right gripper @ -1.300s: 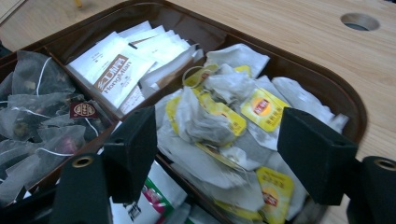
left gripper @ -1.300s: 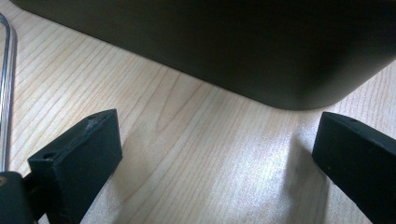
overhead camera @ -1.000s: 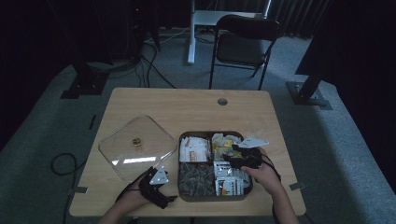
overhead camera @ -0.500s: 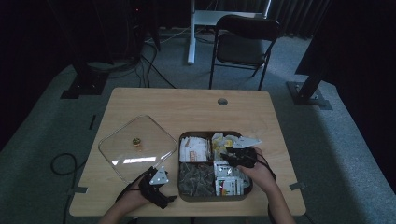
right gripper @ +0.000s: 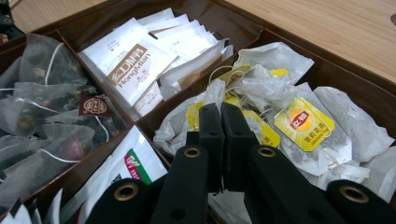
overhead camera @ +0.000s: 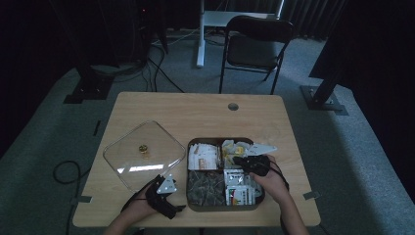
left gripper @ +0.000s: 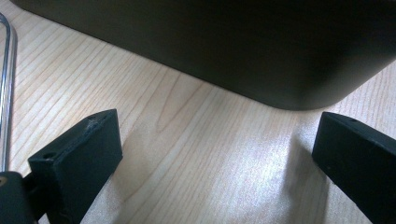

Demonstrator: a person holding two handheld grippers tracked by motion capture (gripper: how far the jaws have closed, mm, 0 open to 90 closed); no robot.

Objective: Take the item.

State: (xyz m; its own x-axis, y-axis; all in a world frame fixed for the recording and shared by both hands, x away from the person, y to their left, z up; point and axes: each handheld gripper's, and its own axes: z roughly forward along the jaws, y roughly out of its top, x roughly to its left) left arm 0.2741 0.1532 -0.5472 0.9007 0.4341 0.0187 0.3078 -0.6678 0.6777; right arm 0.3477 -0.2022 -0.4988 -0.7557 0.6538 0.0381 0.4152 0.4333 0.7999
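Note:
A dark brown four-part tray (overhead camera: 195,142) holds tea bags and sachets. My right gripper (overhead camera: 241,160) hangs over the back right part, among white tea bags with yellow tags (right gripper: 303,123). Its jaws have just been closing and now stand pressed together (right gripper: 222,112), tips pinched on a yellow-tagged tea bag (right gripper: 261,133). My left gripper (overhead camera: 176,188) rests low on the table beside the tray's front left corner. It stands open (left gripper: 215,140) with only bare wood between its fingers, facing the tray's outer wall (left gripper: 233,46).
A clear square lid (overhead camera: 142,154) with a gold knob lies on the table left of the tray; its edge (left gripper: 4,70) shows beside my left gripper. White HongMian sachets (right gripper: 135,65) and mesh tea bags (right gripper: 46,107) fill other parts. A chair (overhead camera: 254,49) stands beyond the table.
The right gripper's jaws have come together over the back right part of the tray. Both hands stay where they were.

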